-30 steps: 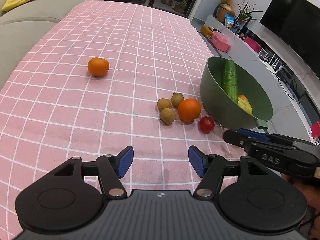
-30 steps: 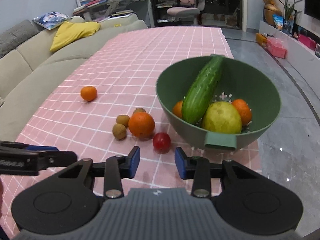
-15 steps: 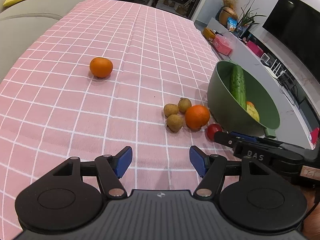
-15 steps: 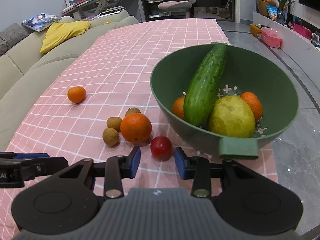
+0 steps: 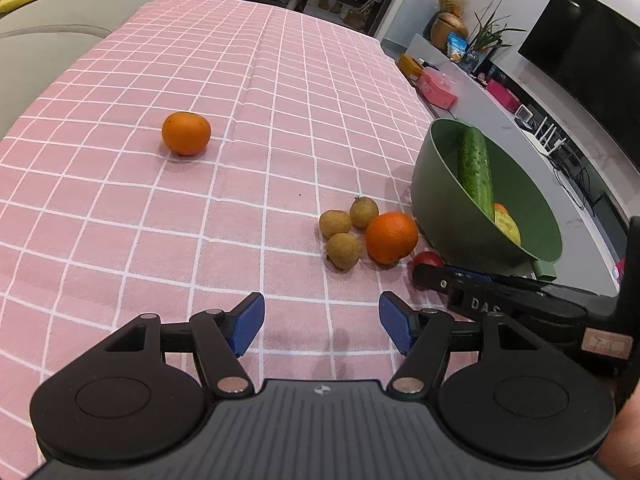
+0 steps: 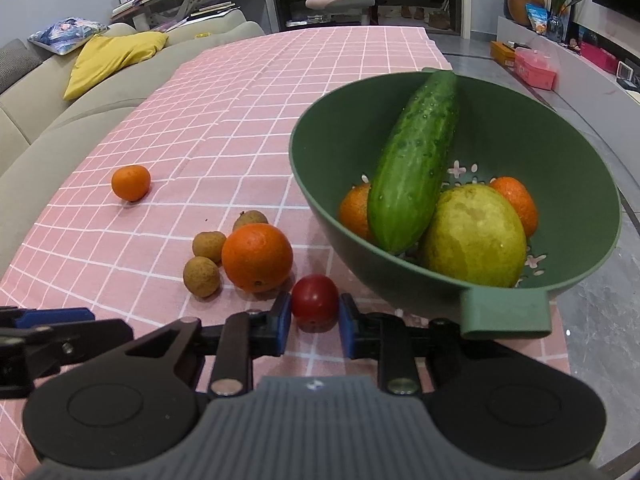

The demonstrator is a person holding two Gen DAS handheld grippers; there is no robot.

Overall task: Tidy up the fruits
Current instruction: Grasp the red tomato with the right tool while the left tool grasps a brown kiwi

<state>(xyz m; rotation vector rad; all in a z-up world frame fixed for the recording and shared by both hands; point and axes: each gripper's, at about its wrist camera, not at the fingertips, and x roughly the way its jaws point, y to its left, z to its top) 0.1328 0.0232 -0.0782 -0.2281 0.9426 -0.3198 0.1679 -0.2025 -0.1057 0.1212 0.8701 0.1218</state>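
Fruits are about half sorted, by our reckoning. Our green bowl [image 6: 456,280] near the table edge already holds a cucumber [image 6: 416,160], a yellow-green pear-like fruit [image 6: 476,236] and 2 small oranges [image 6: 516,200]. Still out on the pink checked tablecloth [image 5: 200,220]: a lone mandarin [image 5: 186,133] well apart from everything, 3 small brown longan-type fruits [image 6: 202,276], a big orange [image 6: 257,258] touching them, and the red cherry tomato [image 6: 315,299] just beside the bowl. Our right gripper [image 6: 314,320] has just been closing and its blue pads now sit clamped on the tomato, which is still resting on the cloth. Left gripper [image 5: 322,322] hovers with fingers wide apart, nothing between them. So 6 pieces to go, tomato first.
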